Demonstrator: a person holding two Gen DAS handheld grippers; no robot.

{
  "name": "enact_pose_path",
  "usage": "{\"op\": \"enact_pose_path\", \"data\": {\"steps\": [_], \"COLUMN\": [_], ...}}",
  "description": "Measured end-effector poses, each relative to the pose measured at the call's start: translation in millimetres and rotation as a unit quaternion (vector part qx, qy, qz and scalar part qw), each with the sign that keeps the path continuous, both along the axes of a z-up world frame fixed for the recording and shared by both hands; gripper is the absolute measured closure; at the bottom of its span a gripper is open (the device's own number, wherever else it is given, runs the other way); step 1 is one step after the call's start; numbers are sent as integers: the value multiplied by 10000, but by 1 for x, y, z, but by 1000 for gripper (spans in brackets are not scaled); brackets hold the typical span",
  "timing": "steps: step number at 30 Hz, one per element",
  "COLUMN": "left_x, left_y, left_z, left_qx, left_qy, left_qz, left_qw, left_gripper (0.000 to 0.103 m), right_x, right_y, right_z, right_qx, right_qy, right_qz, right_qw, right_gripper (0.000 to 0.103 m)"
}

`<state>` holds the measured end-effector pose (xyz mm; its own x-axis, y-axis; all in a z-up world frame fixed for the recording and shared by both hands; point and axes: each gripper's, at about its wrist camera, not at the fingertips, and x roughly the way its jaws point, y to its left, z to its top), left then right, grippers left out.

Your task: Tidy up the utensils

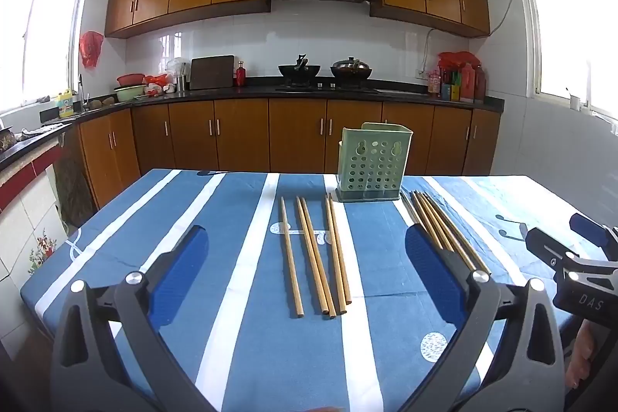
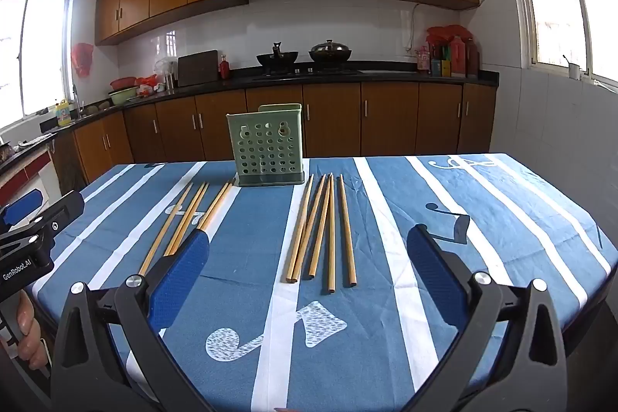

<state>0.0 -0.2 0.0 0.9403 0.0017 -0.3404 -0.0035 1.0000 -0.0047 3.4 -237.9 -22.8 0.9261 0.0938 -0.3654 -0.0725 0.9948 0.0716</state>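
A green perforated utensil holder (image 1: 372, 161) (image 2: 266, 145) stands upright at the far middle of the table. Two groups of several wooden chopsticks lie flat on the cloth in front of it. My left gripper (image 1: 307, 238) is open above the left group (image 1: 316, 257) (image 2: 185, 219), with nothing between its blue pads. The right group (image 1: 444, 230) (image 2: 324, 234) lies under my right gripper (image 2: 309, 238), which is open and empty as well. One finger (image 1: 548, 248) of the right gripper shows at the edge of the left wrist view, and one finger (image 2: 58, 213) of the left gripper shows in the right wrist view.
The table (image 1: 193, 211) (image 2: 463, 219) has a blue cloth with white stripes; its far and side edges are in view. Behind it run brown cabinets and a dark counter (image 2: 386, 74) with woks and bottles. A person's hand (image 2: 27, 331) holds the left gripper's handle.
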Motion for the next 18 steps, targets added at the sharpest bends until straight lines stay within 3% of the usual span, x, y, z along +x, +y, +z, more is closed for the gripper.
{"op": "enact_pose_path", "data": {"steps": [18], "left_x": [0], "left_y": [0], "left_z": [0], "left_qx": [-20], "left_qy": [3], "left_qz": [-5], "left_qw": [10000], "left_gripper": [4], "right_x": [-1], "right_y": [0], "right_z": [-1], "right_qx": [11], "right_qy": [6], "right_qz": [2], "right_qw": [10000], "right_gripper": [2]}}
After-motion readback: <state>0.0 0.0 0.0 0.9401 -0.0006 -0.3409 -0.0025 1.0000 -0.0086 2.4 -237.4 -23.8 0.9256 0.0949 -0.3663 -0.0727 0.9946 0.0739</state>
